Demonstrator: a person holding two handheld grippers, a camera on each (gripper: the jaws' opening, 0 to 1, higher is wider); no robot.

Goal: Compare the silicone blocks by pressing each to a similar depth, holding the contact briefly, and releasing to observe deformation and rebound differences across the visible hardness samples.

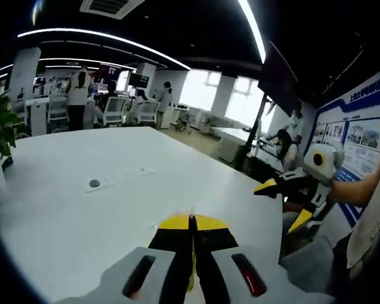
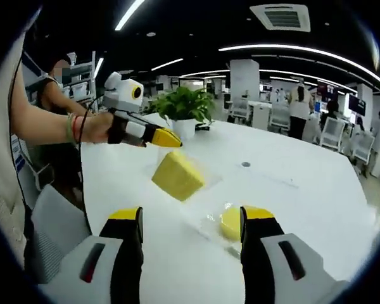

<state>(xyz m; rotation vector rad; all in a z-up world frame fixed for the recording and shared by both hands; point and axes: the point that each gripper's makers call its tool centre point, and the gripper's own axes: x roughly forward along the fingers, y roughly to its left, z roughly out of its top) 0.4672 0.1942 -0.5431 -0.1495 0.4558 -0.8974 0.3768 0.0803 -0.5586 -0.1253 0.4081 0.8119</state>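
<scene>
Left gripper (image 1: 191, 223): jaws closed together, yellow tips touching, rising from 6 o'clock in the left gripper view. In the right gripper view it enters from 9 o'clock, held by the person's hand (image 2: 100, 128), forearm bare. Right gripper (image 2: 191, 221): jaws spread wide apart, nothing between them. In the left gripper view it sits at 3 o'clock, tips parted.
</scene>
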